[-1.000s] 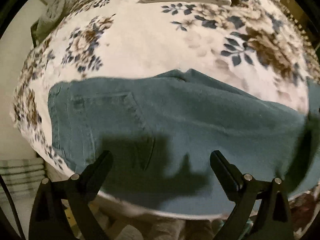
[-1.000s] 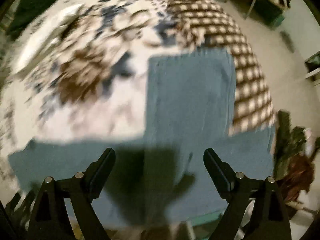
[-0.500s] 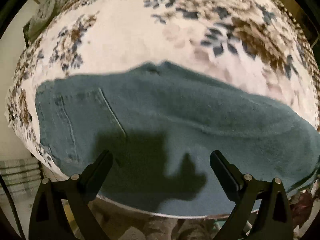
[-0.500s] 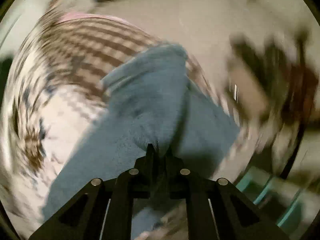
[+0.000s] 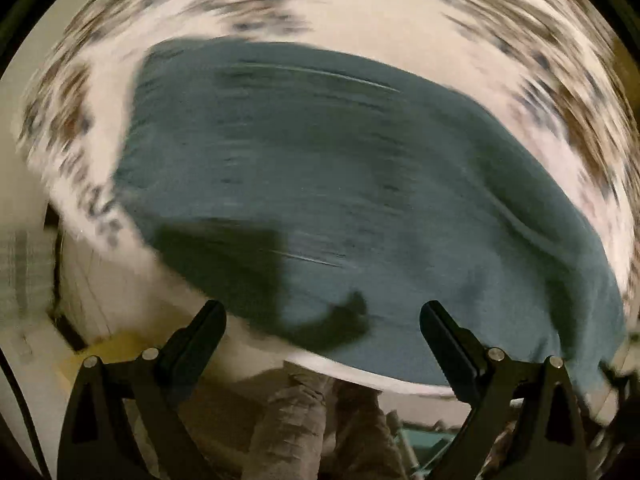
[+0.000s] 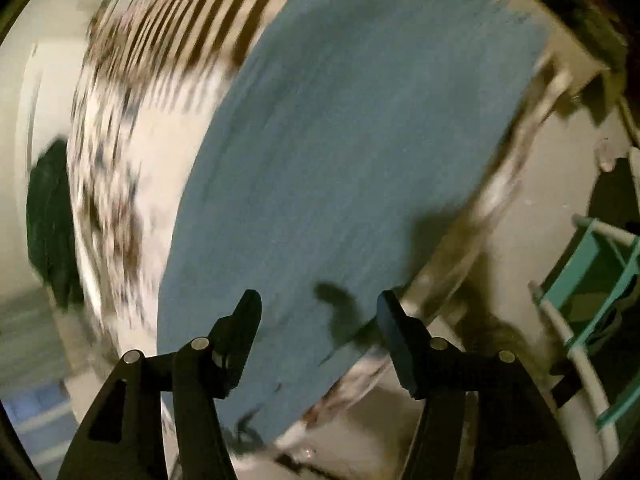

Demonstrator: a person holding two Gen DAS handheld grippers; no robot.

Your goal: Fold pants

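Note:
Blue-green pants (image 5: 360, 184) lie flat on a floral bedspread (image 5: 360, 12); both views are blurred by motion. My left gripper (image 5: 322, 320) hangs above the near edge of the pants, pointing down, open, with nothing between its fingers. In the right wrist view the pants (image 6: 340, 140) run as a long blue band across the bed. My right gripper (image 6: 318, 312) hovers over their near end; its jaws are opening and stand apart, and the cloth lies beneath them, not pinched.
A person's legs in grey-brown trousers (image 5: 320, 424) stand at the bed's near edge. A teal and white rack (image 6: 592, 280) stands on the floor at right. A dark green cloth (image 6: 48, 216) lies at the bed's left side.
The right gripper was open, closed on a fold of the pants, and now stands apart again with the cloth lying flat. The left gripper stayed open and swept sideways over the pants.

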